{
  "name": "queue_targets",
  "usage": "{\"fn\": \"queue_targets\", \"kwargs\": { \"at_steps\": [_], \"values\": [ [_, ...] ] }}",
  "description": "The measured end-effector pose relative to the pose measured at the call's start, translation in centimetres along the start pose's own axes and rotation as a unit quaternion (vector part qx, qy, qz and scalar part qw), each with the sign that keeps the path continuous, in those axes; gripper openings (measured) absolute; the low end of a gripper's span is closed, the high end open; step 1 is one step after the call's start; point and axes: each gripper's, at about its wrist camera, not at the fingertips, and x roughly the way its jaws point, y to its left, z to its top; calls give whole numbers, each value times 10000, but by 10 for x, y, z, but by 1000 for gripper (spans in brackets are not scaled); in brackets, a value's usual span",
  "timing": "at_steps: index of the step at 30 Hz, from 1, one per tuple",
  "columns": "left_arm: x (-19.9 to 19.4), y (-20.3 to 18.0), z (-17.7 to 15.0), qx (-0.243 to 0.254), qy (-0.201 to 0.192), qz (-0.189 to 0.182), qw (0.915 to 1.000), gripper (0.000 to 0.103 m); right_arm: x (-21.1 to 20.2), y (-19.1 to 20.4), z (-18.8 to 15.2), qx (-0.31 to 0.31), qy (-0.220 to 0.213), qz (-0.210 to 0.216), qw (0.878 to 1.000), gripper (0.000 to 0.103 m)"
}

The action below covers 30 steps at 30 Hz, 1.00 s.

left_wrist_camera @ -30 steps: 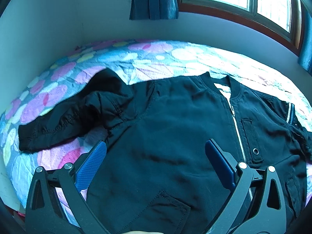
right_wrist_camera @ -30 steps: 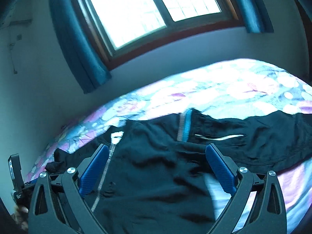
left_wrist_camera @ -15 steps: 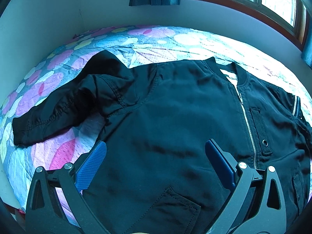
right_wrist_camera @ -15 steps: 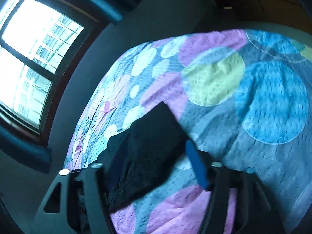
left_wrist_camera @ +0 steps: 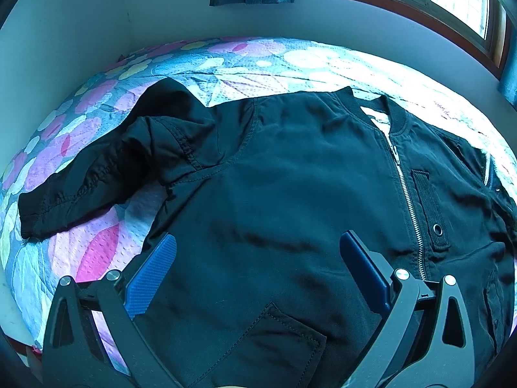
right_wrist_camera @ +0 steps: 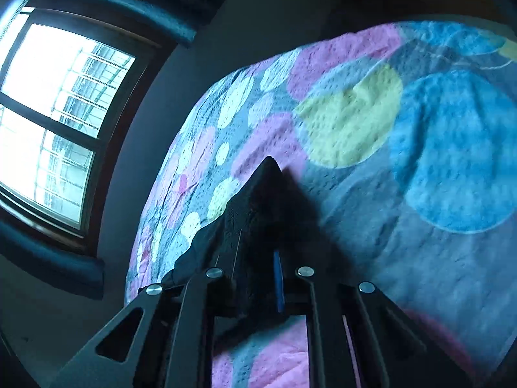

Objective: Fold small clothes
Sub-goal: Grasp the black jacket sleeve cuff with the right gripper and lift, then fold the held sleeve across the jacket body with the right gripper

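**Right jaws clamp a sleeve end while the left waits over the jacket**

Working from the left: the black jacket [left_wrist_camera: 290, 194] lies face up and zipped on the patterned bedspread [left_wrist_camera: 97, 252], collar toward the window [left_wrist_camera: 452, 0]. Its left-lying sleeve [left_wrist_camera: 97, 181] is bunched and bent outward, which I judge is why it will need drawing in. My left gripper [left_wrist_camera: 258, 258] hovers over the lower front panel with its blue pads spread wide and nothing between them; I read that as waiting for its own turn on the hem or that sleeve.

Further right, my right gripper [right_wrist_camera: 255, 278] is closed tight on a dark pointed bit of cloth [right_wrist_camera: 265, 200], apparently the end of the other sleeve, tented off the bedspread [right_wrist_camera: 420, 161]. Gripping at the tip should let me carry it across the body.

A second ago the right jaws stood wide above the jacket's middle; they have just been closing, now on that cloth, and the view has rolled and swung toward the bed's edge. The left view has barely changed.
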Motion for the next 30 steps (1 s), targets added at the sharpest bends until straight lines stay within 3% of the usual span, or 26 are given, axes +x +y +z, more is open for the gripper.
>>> {"fn": "queue_targets", "kwargs": {
  "at_steps": [4, 8, 12, 15, 18, 23, 27, 30],
  "values": [
    [-1, 3, 0, 58, -19, -6, 10000, 101, -3, -23, -4, 387, -75, 14, 9992, 13],
    [3, 9, 1, 38, 82, -53, 9999, 101, -11, -10, -6, 285, -277, 66, 9992, 13],
    [0, 16, 3, 47, 37, -11, 10000, 101, -32, 48, -6, -297, -555, 354, 9974, 13],
    [0, 24, 5, -12, 54, -9, 10000, 101, -49, 118, -21, -1077, -675, 730, 9892, 13],
    [-2, 33, 6, -39, 51, 9, 10000, 101, -58, 193, -51, -1828, -632, 1267, 9729, 13],
    [-7, 51, 5, -119, -7, 54, 9999, 101, -55, 309, -125, -2860, -133, 2182, 9329, 13],
    [-12, 67, 6, -196, -66, 99, 9997, 101, -33, 376, -197, -3591, 405, 2464, 8993, 13],
    [-16, 81, 6, -312, -121, 132, 9994, 101, -7, 403, -252, -3967, 872, 2502, 8789, 13]
  ]
}}
